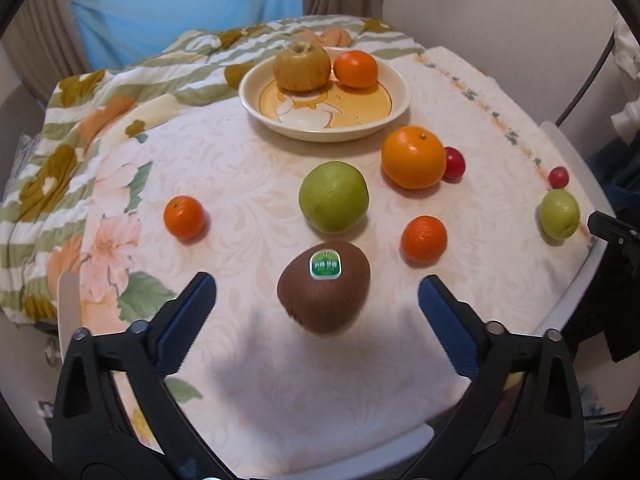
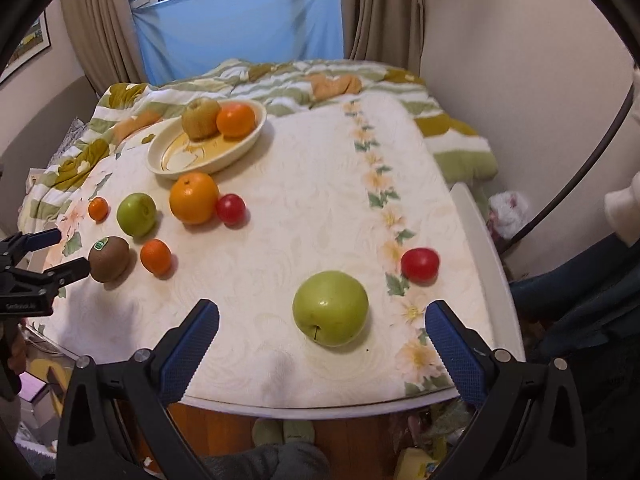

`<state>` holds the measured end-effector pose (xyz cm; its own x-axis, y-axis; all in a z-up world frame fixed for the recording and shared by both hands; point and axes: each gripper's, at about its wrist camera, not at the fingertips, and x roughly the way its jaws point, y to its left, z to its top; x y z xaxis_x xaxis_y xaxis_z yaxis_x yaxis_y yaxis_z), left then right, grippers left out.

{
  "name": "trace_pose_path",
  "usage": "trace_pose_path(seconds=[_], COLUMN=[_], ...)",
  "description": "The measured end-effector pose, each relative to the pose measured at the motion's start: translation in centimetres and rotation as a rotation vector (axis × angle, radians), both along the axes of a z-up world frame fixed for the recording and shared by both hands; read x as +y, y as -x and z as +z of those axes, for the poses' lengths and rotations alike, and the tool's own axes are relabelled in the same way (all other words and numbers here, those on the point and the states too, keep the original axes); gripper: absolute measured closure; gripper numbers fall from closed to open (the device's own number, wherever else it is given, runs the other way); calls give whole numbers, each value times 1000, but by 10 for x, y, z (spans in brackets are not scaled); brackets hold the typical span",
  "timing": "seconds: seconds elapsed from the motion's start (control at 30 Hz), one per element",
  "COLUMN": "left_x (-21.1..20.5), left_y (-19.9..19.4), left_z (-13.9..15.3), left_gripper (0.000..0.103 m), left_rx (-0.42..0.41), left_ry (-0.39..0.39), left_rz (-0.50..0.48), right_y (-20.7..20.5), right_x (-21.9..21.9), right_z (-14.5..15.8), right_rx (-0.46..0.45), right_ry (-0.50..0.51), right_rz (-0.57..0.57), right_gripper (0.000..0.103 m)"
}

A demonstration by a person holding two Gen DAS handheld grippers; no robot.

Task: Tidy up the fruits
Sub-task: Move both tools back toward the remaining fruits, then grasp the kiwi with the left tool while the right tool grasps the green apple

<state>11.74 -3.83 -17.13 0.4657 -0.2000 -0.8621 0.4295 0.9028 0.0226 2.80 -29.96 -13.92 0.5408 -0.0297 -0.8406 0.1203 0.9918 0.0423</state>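
A brown, fuzzy kiwi [image 1: 324, 288] with a green sticker on top sits on the cream patterned tablecloth [image 1: 248, 184], near the front left of the table. The left gripper [image 1: 316, 304] is spread wide with one blue-padded finger on each side of the kiwi; neither finger touches it, so the fruit is bracketed but not gripped, apparently lined up for a pick.

Just beyond the kiwi lie a large green apple [image 1: 333, 197], a small orange mandarin [image 1: 424, 239] to its right and another small mandarin [image 1: 184, 217] to the left. Farther back, a big orange [image 1: 413, 157] touches a small red fruit [image 1: 454, 163].

At the far side stands a shallow cream plate [image 1: 256, 104] with a yellow cartoon print. It already holds a tan, ribbed fruit [image 1: 302, 66] and an orange mandarin [image 1: 355, 69], which suggests the plate is the collecting place.

At the near right, the right gripper [image 2: 322, 336] is also fully spread and holds nothing. A second green apple [image 2: 330, 307] lies between its fingers, untouched, with a red tomato-like fruit [image 2: 419, 265] just beyond it.
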Motion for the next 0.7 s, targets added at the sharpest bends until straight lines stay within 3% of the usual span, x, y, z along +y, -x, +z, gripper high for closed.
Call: trace_pose_path(seconds=[0.23, 0.33, 0.4, 0.47, 0.7], left_x=[-11, -14, -17, -18, -17], left_y=[-18, -20, -20, -21, -25], left_z=[-27, -36, -41, -43, -43], left_gripper=[5, 21, 24, 35, 36], left_rx=[69, 102, 117, 121, 137], left_ry=[-42, -52, -63, -76, -72], left_rz=[-51, -66, -75, -78, -77], right_y=[-11, -16, -19, -21, -24], right_x=[-9, -11, -12, -12, -11], right_z=[-15, -21, -24, -27, -36], right_rx=[61, 80, 86, 89, 105], right_ry=[-5, -7, -10, -16, -41], right_rz=[-9, -5, -3, -4, -8], right_gripper=[0, 0, 0, 1, 4])
